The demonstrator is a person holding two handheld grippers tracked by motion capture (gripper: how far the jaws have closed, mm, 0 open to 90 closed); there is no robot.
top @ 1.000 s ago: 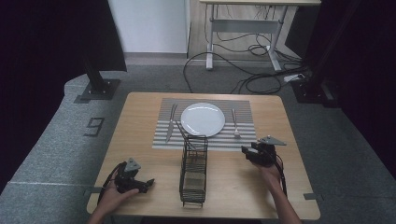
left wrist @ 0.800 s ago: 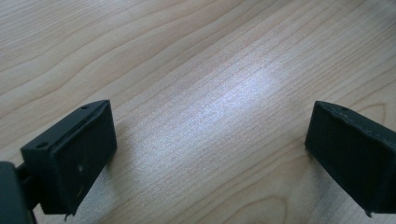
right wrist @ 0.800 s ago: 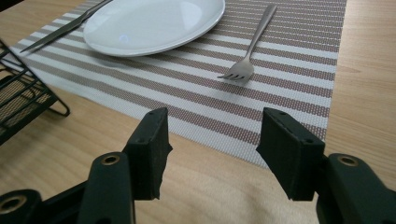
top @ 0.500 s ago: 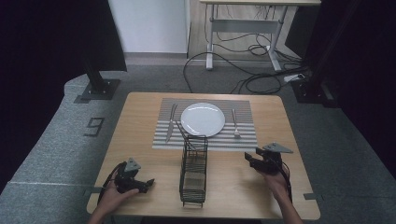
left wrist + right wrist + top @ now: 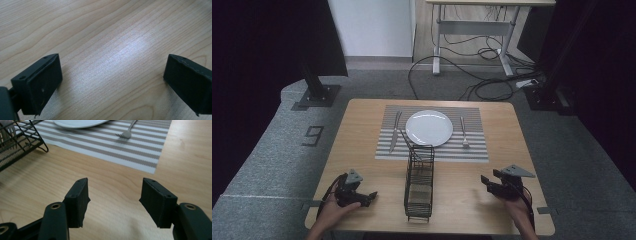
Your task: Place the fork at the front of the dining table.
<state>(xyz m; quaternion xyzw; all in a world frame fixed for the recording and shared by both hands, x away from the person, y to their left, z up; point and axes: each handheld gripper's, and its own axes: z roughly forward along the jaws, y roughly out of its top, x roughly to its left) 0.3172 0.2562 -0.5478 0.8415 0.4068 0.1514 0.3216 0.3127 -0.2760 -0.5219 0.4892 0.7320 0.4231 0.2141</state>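
My left gripper (image 5: 371,197) rests low at the table's front left, pointing right, and is open. In the left gripper view it (image 5: 112,82) has only bare wood between its pads. My right gripper (image 5: 485,181) is at the front right, pointing left and a little away from me. It (image 5: 113,197) is open with nothing between its jaws, which have just been opening a little. A white plate (image 5: 429,127) lies on a striped placemat (image 5: 432,150), with a fork (image 5: 464,132) to its right and a knife (image 5: 395,131) to its left.
A black wire basket (image 5: 419,182) stands between the two grippers, reaching from the placemat's front edge toward me; its corner (image 5: 17,140) shows in the right gripper view. Bare wooden tabletop (image 5: 362,125) surrounds the placemat. Floor cables and a desk lie beyond the table.
My right gripper has moved toward the table's front right corner, away from the placemat. The left gripper has stayed where it was.
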